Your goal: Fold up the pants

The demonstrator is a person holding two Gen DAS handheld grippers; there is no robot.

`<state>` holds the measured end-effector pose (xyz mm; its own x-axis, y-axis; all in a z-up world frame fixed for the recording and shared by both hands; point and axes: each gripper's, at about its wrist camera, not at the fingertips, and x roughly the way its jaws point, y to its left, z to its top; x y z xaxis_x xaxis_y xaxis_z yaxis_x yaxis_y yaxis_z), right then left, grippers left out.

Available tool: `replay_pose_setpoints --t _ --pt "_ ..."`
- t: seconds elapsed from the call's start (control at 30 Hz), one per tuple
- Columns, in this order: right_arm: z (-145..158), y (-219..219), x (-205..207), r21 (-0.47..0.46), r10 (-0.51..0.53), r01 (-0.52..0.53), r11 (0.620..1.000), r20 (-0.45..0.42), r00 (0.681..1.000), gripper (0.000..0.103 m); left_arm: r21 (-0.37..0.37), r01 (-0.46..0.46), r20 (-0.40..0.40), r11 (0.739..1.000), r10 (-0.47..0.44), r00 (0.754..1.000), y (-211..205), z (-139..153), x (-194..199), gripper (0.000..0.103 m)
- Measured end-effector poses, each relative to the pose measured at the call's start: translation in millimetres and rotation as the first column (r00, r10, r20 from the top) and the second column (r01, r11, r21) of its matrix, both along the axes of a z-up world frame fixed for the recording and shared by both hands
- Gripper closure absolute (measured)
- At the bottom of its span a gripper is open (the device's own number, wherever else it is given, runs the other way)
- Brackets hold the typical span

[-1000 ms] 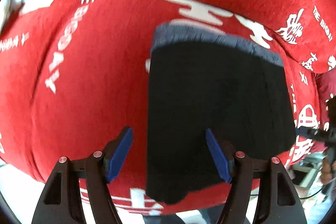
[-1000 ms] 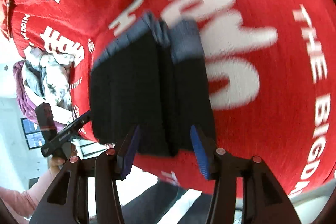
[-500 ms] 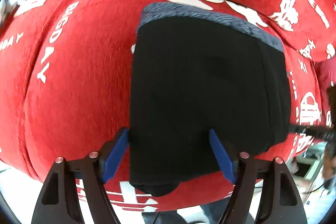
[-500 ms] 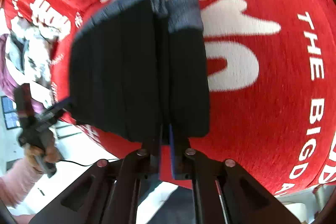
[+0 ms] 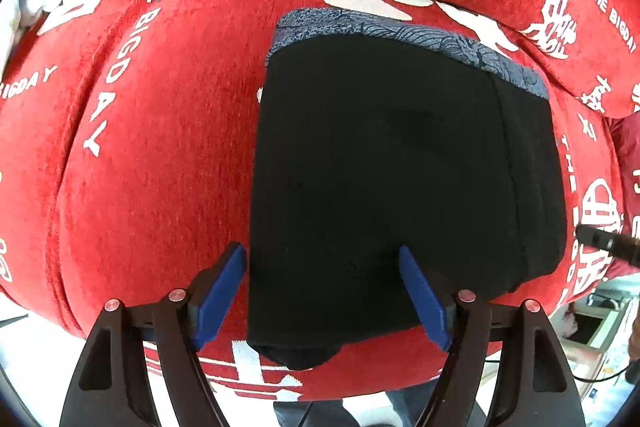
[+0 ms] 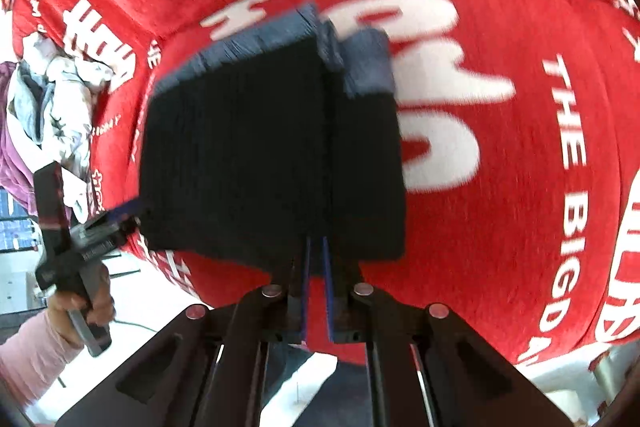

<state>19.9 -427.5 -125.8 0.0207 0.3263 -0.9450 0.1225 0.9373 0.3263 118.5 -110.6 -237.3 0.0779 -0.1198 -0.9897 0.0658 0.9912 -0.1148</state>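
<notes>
Pants (image 5: 400, 179), black with a blue-grey patterned waistband (image 5: 404, 33), folded to a compact block and lying flat on red printed cloth (image 5: 160, 167), near its front edge. Long axis running away from both wrist cameras, waistband at the far end, folded hem nearest the tongs. Left gripper (image 5: 322, 293) spread wide, one blue pad (image 5: 222, 293) just off the block's left edge over bare cloth, the other (image 5: 420, 299) above black fabric; hovering or pressing, cannot tell, nothing pinched. Right gripper (image 6: 316, 287) drawn together, blue pads (image 6: 329, 287) nearly meeting on the near hem at the seam between the two folded halves, so clamped on the pants and, by judgement, the hand placed to lead the coming move. Crumpled laundry (image 6: 52, 87) well apart at the far left.
</notes>
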Motion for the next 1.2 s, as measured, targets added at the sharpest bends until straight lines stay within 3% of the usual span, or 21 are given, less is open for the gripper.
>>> replay_pose_setpoints --t 0.17,0.27,0.33,0.37,0.4,0.5,0.67,0.77,0.83,0.87,0.9,1.07,1.1,1.13,1.2 --pt "-27 26 6 -0.087 0.082 -0.085 0.993 -0.037 0.996 0.096 0.003 0.002 -0.001 1.000 -0.002 1.000 1 0 -1 0.024" --pt "-26 26 0 -0.109 0.100 -0.100 0.989 -0.004 0.995 0.096 0.010 -0.002 -0.001 1.000 0.002 1.000 1 0 -2 0.022" --pt "-23 21 -2 -0.148 0.085 -0.088 0.985 -0.025 0.996 0.093 0.023 -0.002 -0.002 1.000 0.002 1.000 0 1 -2 0.020" --pt "-24 18 -4 -0.162 0.073 -0.079 0.984 -0.040 0.997 0.086 0.023 -0.005 -0.005 1.000 0.005 1.000 1 2 -3 0.020" --pt "-22 10 -5 -0.141 0.037 -0.044 0.989 -0.052 0.998 0.085 0.025 -0.008 -0.010 1.000 0.008 1.000 1 3 -3 0.020" --pt "-16 -6 -10 -0.149 -0.021 0.009 0.989 -0.078 0.997 0.085 0.043 -0.001 -0.020 0.999 0.002 1.000 0 8 -5 0.020" --pt "-6 -11 -18 -0.165 -0.033 0.018 0.986 -0.094 0.995 0.084 0.084 0.034 -0.031 0.996 -0.032 0.999 -4 19 -14 0.020" --pt "-3 -4 -20 -0.155 -0.037 0.021 0.988 -0.105 0.994 0.072 0.099 0.041 -0.048 0.994 -0.036 0.998 -5 26 -21 0.020" --pt "0 4 -19 -0.134 -0.027 0.014 0.991 -0.101 0.994 0.049 0.096 0.047 -0.049 0.994 -0.042 0.998 -8 34 -26 0.020" --pt "2 8 -19 -0.130 -0.020 0.008 0.992 -0.095 0.995 0.032 0.096 0.051 -0.050 0.994 -0.047 0.998 -9 39 -29 0.020" --pt "6 14 -17 -0.131 -0.009 -0.001 0.991 -0.079 0.997 0.027 0.098 0.055 -0.051 0.994 -0.050 0.997 -11 42 -30 0.020" --pt "26 30 -11 -0.167 -0.015 0.011 0.986 -0.022 1.000 0.021 0.107 0.075 -0.042 0.991 -0.071 0.997 -22 63 -34 0.020" --pt "30 32 -9 -0.171 -0.026 0.023 0.985 -0.011 1.000 0.018 0.115 0.078 -0.041 0.990 -0.074 0.996 -24 65 -34 0.014" --pt "34 33 -8 -0.176 -0.037 0.037 0.984 0.001 0.999 0.016 0.128 0.082 -0.042 0.988 -0.077 0.996 -26 69 -33 0.000" --pt "45 33 -8 -0.177 -0.065 0.069 0.982 0.024 0.998 0.015 0.146 0.087 -0.031 0.985 -0.083 0.996 -30 76 -31 0.000"
